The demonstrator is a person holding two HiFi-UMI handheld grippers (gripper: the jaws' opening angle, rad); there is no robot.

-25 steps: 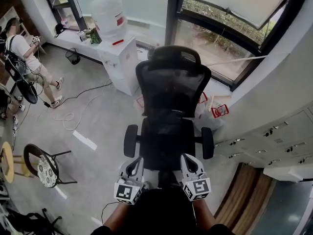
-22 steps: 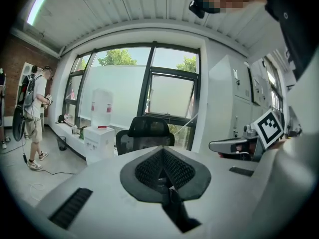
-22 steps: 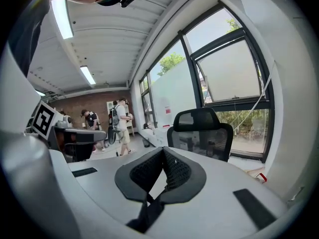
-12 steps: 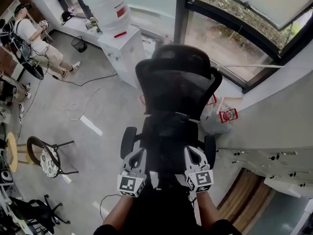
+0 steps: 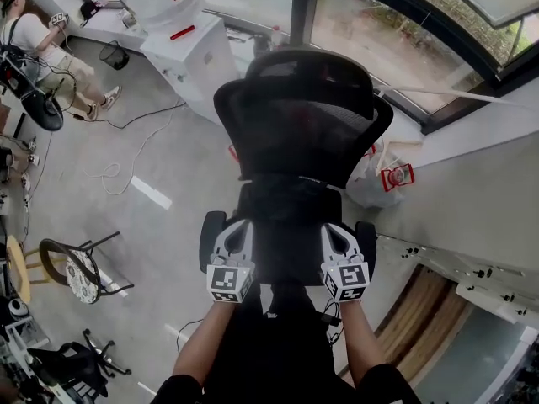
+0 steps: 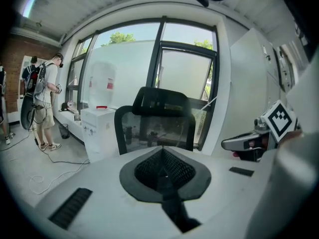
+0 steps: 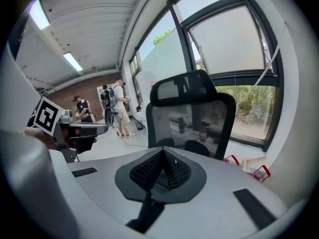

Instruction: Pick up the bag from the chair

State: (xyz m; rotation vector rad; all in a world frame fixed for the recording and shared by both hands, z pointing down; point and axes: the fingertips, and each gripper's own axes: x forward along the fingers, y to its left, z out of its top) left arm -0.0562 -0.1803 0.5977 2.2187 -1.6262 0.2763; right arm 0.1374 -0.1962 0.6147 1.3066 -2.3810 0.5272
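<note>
A person is holding the left gripper (image 5: 238, 231) and the right gripper (image 5: 334, 231) side by side at the front edge of a black mesh-backed office chair (image 5: 301, 133). In the left gripper view the left gripper (image 6: 162, 158) is showing its jaws pressed together with nothing between them. In the right gripper view the right gripper (image 7: 162, 157) is showing the same, closed and empty. The bag (image 5: 289, 213) is lying as a dark mass on the chair's seat, between the armrests and just ahead of both grippers. It is hard to separate from the black upholstery. Behind the chair a white water dispenser (image 5: 181, 45) is standing beside the tall windows (image 5: 396, 40). A white plastic sack (image 5: 369, 183) is sitting on the floor to the chair's right. A person (image 5: 34, 45) is standing at far left, cables (image 5: 126, 162) are trailing across the grey floor, and a small stool (image 5: 80, 274) is standing nearby.
</note>
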